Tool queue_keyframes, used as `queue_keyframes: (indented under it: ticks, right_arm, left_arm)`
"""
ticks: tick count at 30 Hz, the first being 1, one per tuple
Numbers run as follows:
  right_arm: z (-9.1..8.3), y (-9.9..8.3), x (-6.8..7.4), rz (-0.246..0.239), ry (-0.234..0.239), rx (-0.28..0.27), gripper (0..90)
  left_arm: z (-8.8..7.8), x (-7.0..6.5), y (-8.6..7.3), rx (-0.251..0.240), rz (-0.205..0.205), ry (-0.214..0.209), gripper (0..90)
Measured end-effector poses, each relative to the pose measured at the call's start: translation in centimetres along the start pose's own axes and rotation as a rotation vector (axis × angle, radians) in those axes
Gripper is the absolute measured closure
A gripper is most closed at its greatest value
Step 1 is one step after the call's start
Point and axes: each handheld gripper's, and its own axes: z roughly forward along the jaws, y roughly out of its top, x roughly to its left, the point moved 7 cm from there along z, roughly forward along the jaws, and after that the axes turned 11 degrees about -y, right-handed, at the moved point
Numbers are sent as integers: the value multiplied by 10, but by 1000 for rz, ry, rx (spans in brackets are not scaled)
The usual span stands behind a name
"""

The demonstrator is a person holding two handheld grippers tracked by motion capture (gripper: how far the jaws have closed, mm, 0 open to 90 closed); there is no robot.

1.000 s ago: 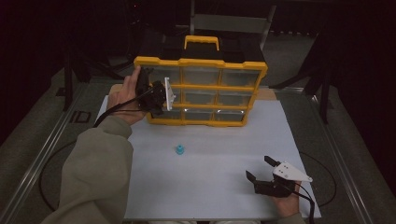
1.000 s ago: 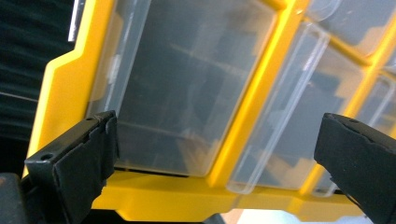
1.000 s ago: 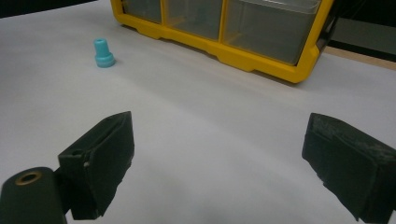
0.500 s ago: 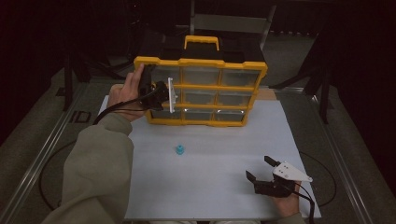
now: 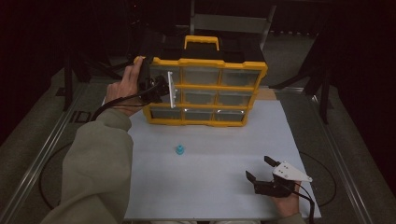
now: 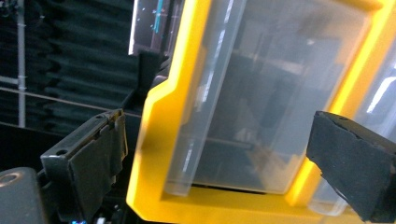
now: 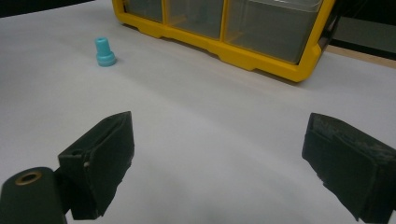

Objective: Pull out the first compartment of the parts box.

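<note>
Left gripper view: my left gripper has its fingers apart, just easing closed around the clear drawer at the yellow organizer's top-left. Rigid, slick, light plastic; I'd grip its front lip. Right gripper rests with fingers apart on the near tabletop.

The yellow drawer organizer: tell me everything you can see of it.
The yellow drawer organizer stands upright at the far edge of the white table sheet. Its plastic-looking frame holds three rows of three clear drawers, all shut, with a yellow carry handle on top. The left tool is at its upper-left drawer, jaws spread either side of that drawer's front; whether they touch cannot be told.
</note>
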Motion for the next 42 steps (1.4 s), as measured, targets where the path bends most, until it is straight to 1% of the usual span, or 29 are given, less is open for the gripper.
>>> queue_keyframes:
  ticks: [2,3,4,6,8,9,10,11,13,14,15,16,17,19,20,21,22,24,28,32,34,39,42]
  right_arm:
    - [0,0,0,-1,0,0,90]
    - [0,0,0,0,1,0,90]
    - [0,0,0,0,1,0,90]
    - [0,0,0,1,1,0,90]
    - [0,0,0,3,2,-1,90]
    - [0,0,0,3,2,-2,90]
    - [0,0,0,4,2,-2,90]
    - [0,0,-1,3,2,-2,90]
    - [0,0,-1,4,2,-1,90]
    - [0,0,0,4,2,-2,90]
    - [0,0,0,4,5,-2,90]
    - [0,0,0,4,5,-2,90]
    - [0,0,0,5,2,-3,90]
    - [0,0,0,6,3,-3,90]
    - [0,0,0,6,3,-3,90]
    - [0,0,0,6,3,-2,90]
    - [0,0,0,6,3,-2,90]
    - [0,0,0,7,3,-3,90]
    - [0,0,0,7,3,-3,90]
    - [0,0,-1,7,2,-3,90]
    - [0,0,-1,6,1,-3,90]
    - [-1,0,-1,11,1,-4,90]
    - [-1,0,-2,13,-1,-3,90]
  left_arm:
    - [2,1,-1,17,-8,7,98]
    - [3,1,-1,27,0,18,117]
    - [3,1,-1,27,0,18,148]
    - [4,1,-1,44,23,30,165]
    - [5,1,-2,48,29,49,206]
    - [5,2,-2,47,30,55,236]
    - [5,2,-1,47,34,59,246]
    - [4,3,-1,47,49,70,270]
    - [3,3,0,42,60,86,316]
    - [3,3,0,42,60,86,341]
    - [1,4,1,37,67,99,379]
    - [1,4,1,33,72,105,379]
    - [0,4,1,29,81,117,438]
    - [-2,6,2,27,89,138,490]
    - [-2,6,2,27,89,138,515]
    - [-3,7,2,24,89,152,530]
    - [-4,9,1,26,86,165,530]
    - [-4,10,1,28,85,165,548]
    - [-4,8,2,40,110,186,576]
    - [-4,7,2,43,106,200,581]
    - [-4,6,2,45,108,217,581]
    - [-6,4,1,42,93,238,586]
    - [-7,3,2,48,84,245,584]
